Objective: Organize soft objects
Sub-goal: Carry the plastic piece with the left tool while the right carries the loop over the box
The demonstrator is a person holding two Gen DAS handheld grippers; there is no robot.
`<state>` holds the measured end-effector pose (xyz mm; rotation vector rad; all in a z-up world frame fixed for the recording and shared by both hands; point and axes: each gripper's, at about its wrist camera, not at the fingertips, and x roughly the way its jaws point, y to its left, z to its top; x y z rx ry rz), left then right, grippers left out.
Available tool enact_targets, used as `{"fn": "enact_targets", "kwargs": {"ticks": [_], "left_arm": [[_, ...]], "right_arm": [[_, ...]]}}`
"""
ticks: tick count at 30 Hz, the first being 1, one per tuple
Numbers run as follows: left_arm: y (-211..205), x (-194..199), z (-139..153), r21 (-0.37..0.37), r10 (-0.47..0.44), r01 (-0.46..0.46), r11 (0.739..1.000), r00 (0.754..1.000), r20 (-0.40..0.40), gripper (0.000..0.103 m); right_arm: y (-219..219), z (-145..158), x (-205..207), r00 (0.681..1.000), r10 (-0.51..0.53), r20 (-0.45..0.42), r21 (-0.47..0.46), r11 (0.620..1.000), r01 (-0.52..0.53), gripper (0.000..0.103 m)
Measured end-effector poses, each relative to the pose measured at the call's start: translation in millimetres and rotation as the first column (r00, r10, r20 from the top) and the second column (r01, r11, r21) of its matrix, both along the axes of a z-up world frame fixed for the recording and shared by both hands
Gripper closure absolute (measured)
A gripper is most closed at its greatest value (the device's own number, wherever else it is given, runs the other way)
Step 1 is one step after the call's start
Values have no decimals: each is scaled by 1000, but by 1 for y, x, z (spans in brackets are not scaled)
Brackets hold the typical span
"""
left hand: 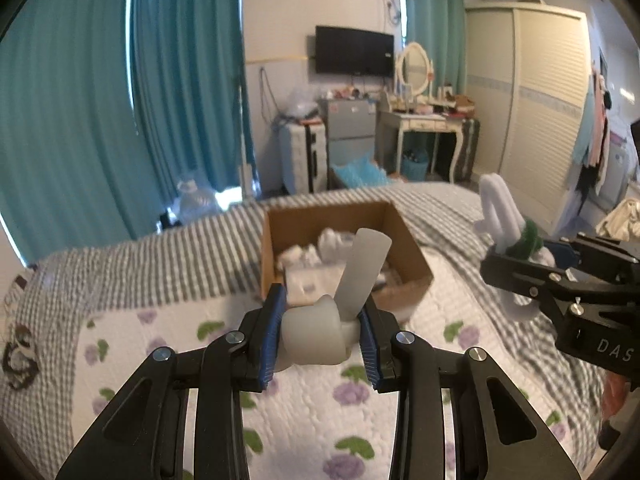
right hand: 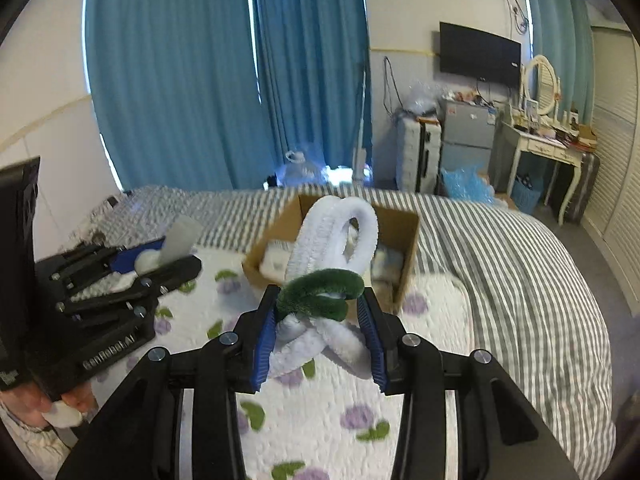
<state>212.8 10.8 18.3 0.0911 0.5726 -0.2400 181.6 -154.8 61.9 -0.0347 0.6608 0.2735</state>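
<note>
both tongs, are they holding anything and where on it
Left tongs pinch a grey-white soft piece at its lower, bulky end. Right tongs grip a white and green fuzzy loop toy near its green middle.

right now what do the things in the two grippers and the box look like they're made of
Pale grey piece in the left gripper: smooth and matte, probably silicone or soft rubber. White and green loops in the right gripper: fuzzy pile, likely chenille or plush. Box: plain brown cardboard, raw edges.

Grey-striped duvet [right hand: 500, 248], brown box [left hand: 404, 236], teal curtains [left hand: 180, 80]
</note>
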Motion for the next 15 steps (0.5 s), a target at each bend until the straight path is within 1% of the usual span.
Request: {"fn": "enact_targets", "kwargs": {"ticks": [4,7,9,11,12,15], "left_arm": [[-7,31,8,7,-3,3,1000,1000,22,69],[-15,69,4,25,4,-5,1000,1000,25,69],[-21,93,-4,39,13,-13,999,1000,9,69],[-28,117,-14,48,6,-6,999,1000,1,69],[-32,128,-20,55,5,-5,998,1000,-4,69],[-41,159,-44,104,15,-13,995,1000,-26,69]], "right_arm": [[-4,11,43,1000,-4,19,51,999,3,64],[-5,7,83,1000,-17,20,50,999,16,64],[-3,-1,105,1000,-20,12,32,999,20,64],[-3,-13,131,1000,-29,11,-7,1000,29,64],[-5,-18,141,999,-34,6,-7,999,34,63],[-11,-43,175,998,-49,-34,-21,999,48,63]]}}
